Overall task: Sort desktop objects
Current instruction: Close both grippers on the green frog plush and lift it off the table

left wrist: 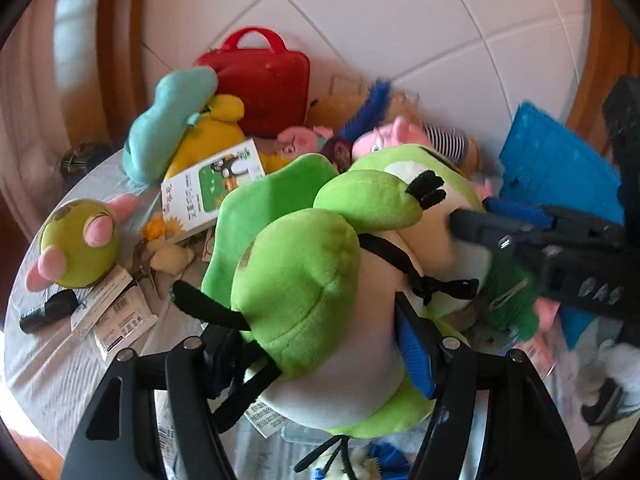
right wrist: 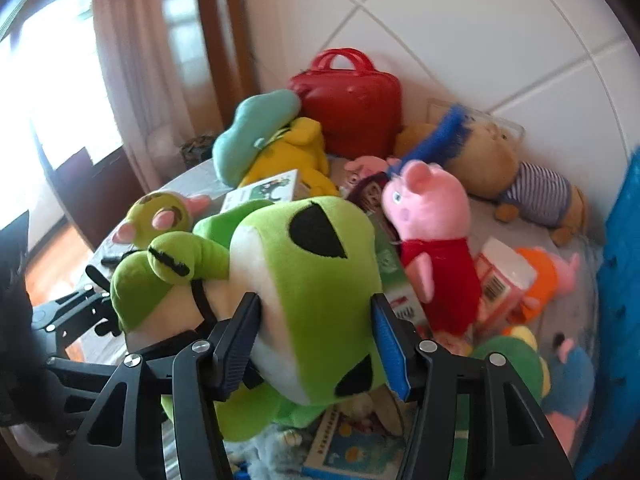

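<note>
Left gripper (left wrist: pixel 320 344): closed round lower body of the green frog plush (left wrist: pixel 304 280); both pads pressed into fabric, jaws held fairly wide by the toy's bulk.
Right gripper (right wrist: pixel 316 344): closed on the frog's head, pads sunk in on either side; seen from left wrist cam as black claw at the face.
Green frog plush: held betw. both grippers, apparently lifted clear of the table; exact clearance cannot be told.
Below frog: picture book (right wrist: pixel 352 448), paper tags, blue plush bits; partly hidden.
Mid table: round green pig-eared plush (left wrist: pixel 80 248), black comb (left wrist: pixel 48 312), white-green box (left wrist: pixel 216 184), pink pig in red (right wrist: pixel 432 236), pink carton (right wrist: pixel 504 276).
Far side: teal-yellow plush (left wrist: pixel 180 132), striped-shirt doll (right wrist: pixel 516 176), red case (left wrist: pixel 264 88) against tiled wall.
Blue bin (left wrist: pixel 560 160): at right edge; contents not visible.
Progress (est.): early; one item in hand, most items unsorted, no grouping evident.
</note>
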{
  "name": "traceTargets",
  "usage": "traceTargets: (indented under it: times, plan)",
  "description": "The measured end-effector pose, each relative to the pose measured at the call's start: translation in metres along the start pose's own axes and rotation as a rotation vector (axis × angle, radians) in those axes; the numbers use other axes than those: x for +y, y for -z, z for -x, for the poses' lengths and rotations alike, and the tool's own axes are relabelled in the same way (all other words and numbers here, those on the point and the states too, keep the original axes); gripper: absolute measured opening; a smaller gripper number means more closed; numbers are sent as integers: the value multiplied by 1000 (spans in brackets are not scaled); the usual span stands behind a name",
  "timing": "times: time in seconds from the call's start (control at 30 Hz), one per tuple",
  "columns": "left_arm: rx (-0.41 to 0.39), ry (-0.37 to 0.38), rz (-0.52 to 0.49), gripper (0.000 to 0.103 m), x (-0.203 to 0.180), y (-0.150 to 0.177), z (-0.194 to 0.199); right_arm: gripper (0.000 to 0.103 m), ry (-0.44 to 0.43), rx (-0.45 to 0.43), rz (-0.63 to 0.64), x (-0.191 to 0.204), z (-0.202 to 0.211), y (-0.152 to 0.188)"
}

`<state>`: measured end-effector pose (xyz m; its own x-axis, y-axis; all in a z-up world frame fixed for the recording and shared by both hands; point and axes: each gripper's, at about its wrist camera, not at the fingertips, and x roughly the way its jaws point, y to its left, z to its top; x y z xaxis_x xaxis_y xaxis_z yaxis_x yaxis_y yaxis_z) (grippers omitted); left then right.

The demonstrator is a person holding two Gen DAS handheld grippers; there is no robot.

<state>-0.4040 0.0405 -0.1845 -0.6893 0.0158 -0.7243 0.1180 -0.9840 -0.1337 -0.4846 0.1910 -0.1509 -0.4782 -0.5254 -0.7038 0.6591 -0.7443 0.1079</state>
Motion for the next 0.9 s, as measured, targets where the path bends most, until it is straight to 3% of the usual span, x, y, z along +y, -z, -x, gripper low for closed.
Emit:
traceTargets:
  times: [0.03,0.1,0.17,0.2,0.43,0.57,0.67,0.9]
  plan:
    - [12,-6,0,67,3,3,-5,57,-1,2,-21,-3,-1,2]
    - [28,6,9,67,11,8,-13,70,7,-6,-31,-4,-2,4]
    - [20,10,0,67,12,9,-14,98,11,-13,-31,-3,-5,4]
    - [14,11,-9,67,12,8,-14,99,9,-14,-30,-3,-6,4]
    - [-17,2,-40,68,12,3,-21,103,26,23,-32,-9,-49,-6]
    - [-7,5,-11,67,23,4,-36,101,-75,68,-91,-19,-90,0]
    - [-27,21,-9,67,26,-5,-25,86,-46,20,-77,-8,-75,0]
    - [-126,95,-97,67,6,-33,27,81,21,-84,-85,0,-2,-14]
